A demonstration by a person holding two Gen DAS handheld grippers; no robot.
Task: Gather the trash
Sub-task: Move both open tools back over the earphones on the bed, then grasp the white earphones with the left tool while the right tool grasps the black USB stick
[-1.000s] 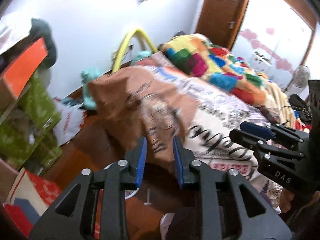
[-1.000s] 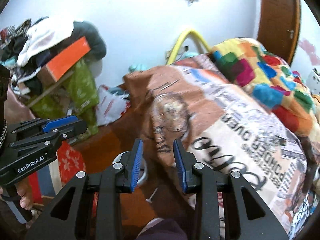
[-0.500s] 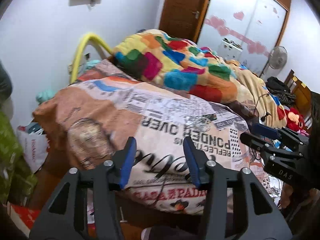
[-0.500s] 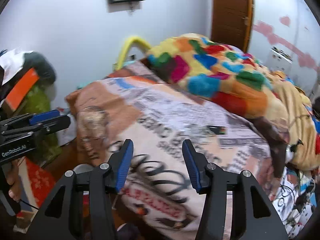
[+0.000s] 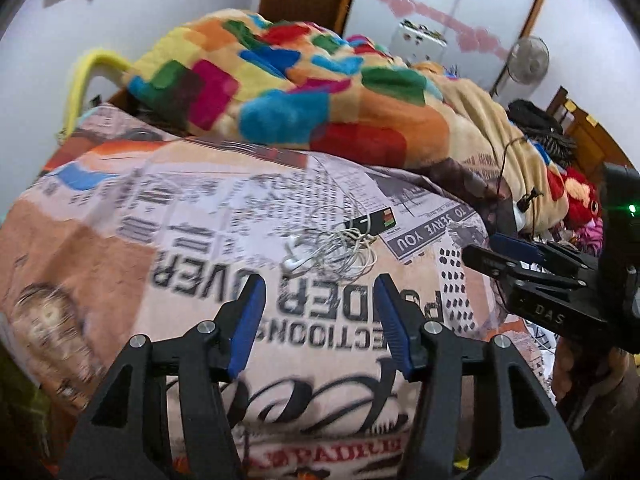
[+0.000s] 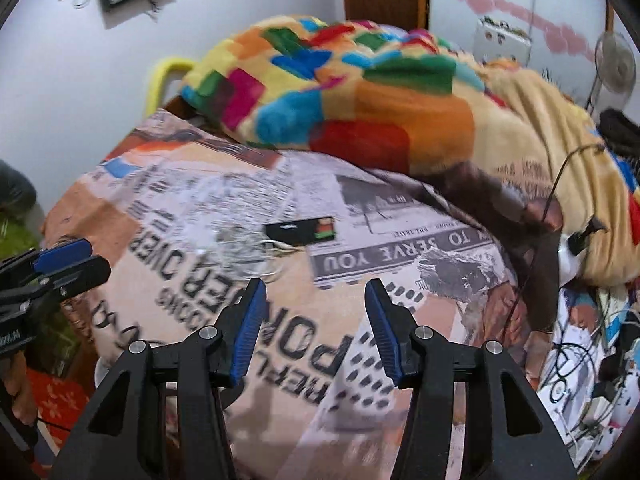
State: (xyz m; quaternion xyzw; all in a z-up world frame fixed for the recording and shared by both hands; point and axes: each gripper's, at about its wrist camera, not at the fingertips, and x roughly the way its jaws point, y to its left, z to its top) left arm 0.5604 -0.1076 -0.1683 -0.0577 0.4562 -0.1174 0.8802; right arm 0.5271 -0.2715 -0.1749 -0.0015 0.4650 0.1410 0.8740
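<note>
Hovering your left claw (image 5: 318,300) and right claw (image 6: 312,304) over the bed (image 5: 120,280), left one opening, both empty, tangled white earphones (image 5: 332,252) and black wrapper (image 6: 302,230) mid-bed beside the colourful blanket (image 5: 280,92)

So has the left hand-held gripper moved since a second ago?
Yes. The left hand-held gripper has swung from the floor and the bed's end, rightwards over the newspaper-print bedspread, now facing the tangled white earphones. Its jaws are opening, empty.

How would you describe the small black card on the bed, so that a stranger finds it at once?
Start from the newspaper-print bedcover, below the colourful patchwork blanket. Near the cover's middle lies a tangle of white earphone wire. The small black card touches that tangle; it alone is flat and dark, with a red-green mark at one end.
</note>
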